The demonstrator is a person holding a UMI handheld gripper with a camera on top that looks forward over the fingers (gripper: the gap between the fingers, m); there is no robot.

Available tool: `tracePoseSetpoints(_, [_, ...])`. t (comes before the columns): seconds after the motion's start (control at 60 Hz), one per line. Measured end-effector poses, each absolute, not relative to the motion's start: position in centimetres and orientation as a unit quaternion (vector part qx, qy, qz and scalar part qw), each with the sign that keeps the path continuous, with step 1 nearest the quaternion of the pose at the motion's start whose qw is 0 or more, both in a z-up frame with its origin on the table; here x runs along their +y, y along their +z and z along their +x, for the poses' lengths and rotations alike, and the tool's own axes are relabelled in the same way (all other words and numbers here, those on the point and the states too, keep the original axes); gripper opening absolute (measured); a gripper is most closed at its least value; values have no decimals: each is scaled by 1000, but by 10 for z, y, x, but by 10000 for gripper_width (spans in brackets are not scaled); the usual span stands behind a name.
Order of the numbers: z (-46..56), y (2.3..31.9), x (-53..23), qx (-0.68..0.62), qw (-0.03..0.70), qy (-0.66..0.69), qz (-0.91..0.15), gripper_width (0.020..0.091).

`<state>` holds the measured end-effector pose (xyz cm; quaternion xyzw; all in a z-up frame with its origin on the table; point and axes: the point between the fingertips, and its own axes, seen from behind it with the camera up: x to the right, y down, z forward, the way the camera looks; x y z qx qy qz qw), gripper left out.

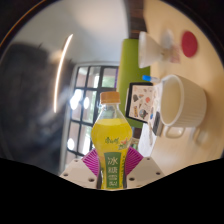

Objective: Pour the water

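A plastic bottle (111, 135) of yellow drink, with an orange cap and a green and yellow label, stands upright between my fingers. My gripper (112, 170) is shut on the bottle, and both pink pads (92, 165) press against its label low on the body. Just ahead to the right stands a white mug (184, 100) with its opening turned toward the bottle and its handle low on the right. The bottle's base is hidden behind my fingers.
The mug rests on a pale table (195, 135) beside a colourful card or box (148, 100). A green panel (131, 55) and a white object with a red disc (188, 42) stand beyond. A dark-framed window (92, 82) lies behind the bottle.
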<state>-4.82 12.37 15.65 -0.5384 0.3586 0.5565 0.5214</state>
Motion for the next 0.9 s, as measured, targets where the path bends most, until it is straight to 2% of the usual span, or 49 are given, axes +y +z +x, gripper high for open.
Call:
tracePoseSetpoints(0.233, [-23,164,115,507,360,682,-384,283])
tracePoseSetpoints(0.3, [-15,160,112,527,342,688,-363,287])
tracePoseSetpoints(0.4, [-19,171,106,534,314,707,-341,291])
tracePoseSetpoints(0.483, [-26,166,98,548,292,709,-335,292])
tracePoseSetpoints(0.567, [-29,164,94,548,296,702,-344,292])
tracePoseSetpoints(0.633, [-32,164,86,530,312,701,-362,292])
tracePoseSetpoints(0.717, [-43,190,68,468,372,682,-421,290])
tracePoseSetpoints(0.8, [-39,236,38,352,505,618,-489,292])
tracePoseSetpoints(0.9, [-5,308,-15,208,689,456,-523,292])
